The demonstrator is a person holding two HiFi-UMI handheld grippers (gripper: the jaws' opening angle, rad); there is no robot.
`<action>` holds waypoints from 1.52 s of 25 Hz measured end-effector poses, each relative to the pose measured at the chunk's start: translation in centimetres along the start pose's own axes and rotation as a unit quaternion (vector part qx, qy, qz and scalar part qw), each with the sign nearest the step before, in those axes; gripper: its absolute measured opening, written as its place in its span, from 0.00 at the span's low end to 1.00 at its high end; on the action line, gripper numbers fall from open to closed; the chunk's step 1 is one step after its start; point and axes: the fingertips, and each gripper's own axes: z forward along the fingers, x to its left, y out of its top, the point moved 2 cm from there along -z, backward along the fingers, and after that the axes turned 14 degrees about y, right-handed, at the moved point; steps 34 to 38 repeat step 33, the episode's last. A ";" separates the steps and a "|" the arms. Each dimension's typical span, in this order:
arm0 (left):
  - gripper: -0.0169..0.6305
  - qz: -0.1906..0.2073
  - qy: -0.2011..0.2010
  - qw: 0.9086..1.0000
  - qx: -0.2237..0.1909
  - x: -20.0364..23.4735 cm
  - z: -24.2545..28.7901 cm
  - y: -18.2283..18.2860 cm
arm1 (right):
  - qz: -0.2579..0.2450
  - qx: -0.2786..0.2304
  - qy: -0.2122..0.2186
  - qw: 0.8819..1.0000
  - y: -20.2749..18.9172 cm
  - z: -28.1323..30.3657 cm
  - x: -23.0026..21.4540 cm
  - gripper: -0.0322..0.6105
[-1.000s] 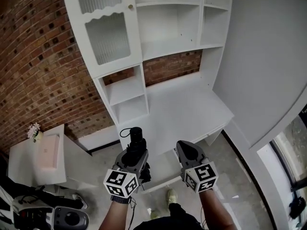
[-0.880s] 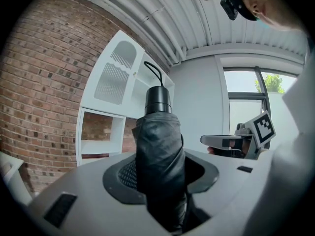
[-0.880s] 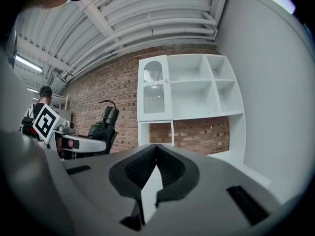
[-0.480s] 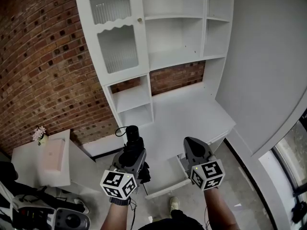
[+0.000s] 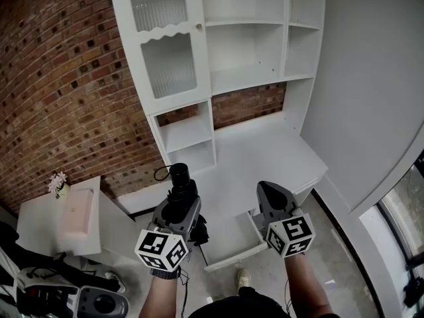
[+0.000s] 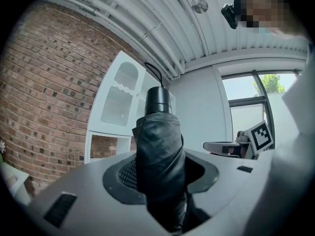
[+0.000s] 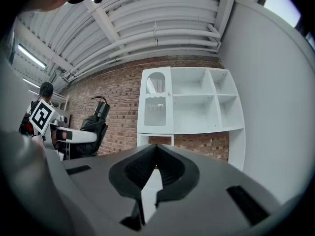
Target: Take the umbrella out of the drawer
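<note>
The umbrella (image 5: 180, 189) is folded up, black, and already out of the drawer (image 5: 228, 260). It's up in the air just left of the open drawer, at the front edge of the desk (image 5: 265, 151). Its long axis runs pretty much the same way the left gripper (image 5: 180, 207) points: the fat fabric part sits between the jaws, and the round cap end with the little wrist loop pokes out ahead toward the white shelf unit (image 5: 245, 45) and the brick wall (image 5: 66, 78).

In the left gripper view the jaws are pinching the bundle on both sides. They're fairly wide apart because the thing is chunky, but they're clearly gripping it.

The right gripper (image 5: 270, 194) is level beside it, well apart from the umbrella. Its jaws are pressed together with nothing in them. It hangs right over the drawer, so it's the closer one if the drawer needs a shove.

My read is the pulling-out part is basically done. Whatever's next depends on that cap end leading: the desk surface is straight ahead of it, so laying the umbrella down lengthwise there looks like the easy option. The fabric looks squishy, so it might slip in the grip if it gets tipped.
</note>
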 end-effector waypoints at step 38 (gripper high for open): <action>0.31 -0.004 0.003 1.000 -0.011 1.5 0.0 0.5 | -0.019 0.008 0.004 1.000 0.4 1.7 1.2 0.05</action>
